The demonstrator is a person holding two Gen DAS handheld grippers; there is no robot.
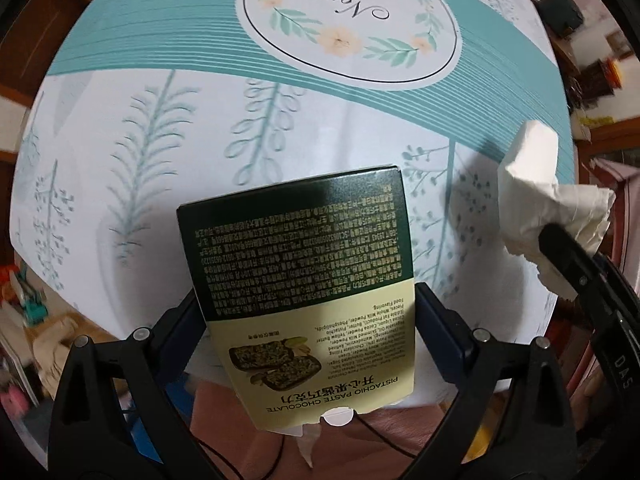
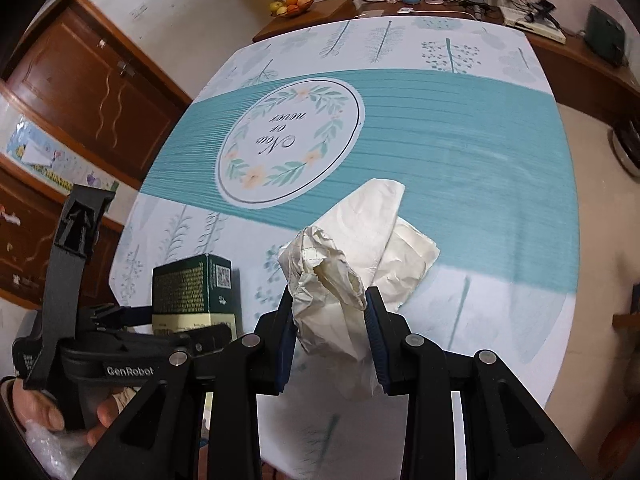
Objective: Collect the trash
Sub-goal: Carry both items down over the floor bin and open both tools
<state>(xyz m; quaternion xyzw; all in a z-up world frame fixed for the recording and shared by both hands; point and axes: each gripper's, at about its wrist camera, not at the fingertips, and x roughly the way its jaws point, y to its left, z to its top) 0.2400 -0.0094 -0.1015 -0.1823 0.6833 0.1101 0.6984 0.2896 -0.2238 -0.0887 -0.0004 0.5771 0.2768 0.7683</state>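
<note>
My left gripper (image 1: 308, 304) is shut on a green and cream pistachio chocolate box (image 1: 304, 264), held above the near edge of the table; the box also shows at the left of the right wrist view (image 2: 196, 288). My right gripper (image 2: 330, 308) is shut on a crumpled white tissue (image 2: 352, 248), held above the table; the tissue also shows at the right of the left wrist view (image 1: 548, 200). The left gripper (image 2: 176, 320) sits left of the right one, close beside it.
The table (image 2: 460, 152) wears a white and teal cloth with a round floral emblem (image 2: 288, 140). A fruit bowl (image 2: 294, 4) and electronics (image 2: 520, 8) stand on wooden counters behind. A wooden cabinet (image 2: 92, 92) stands at the left.
</note>
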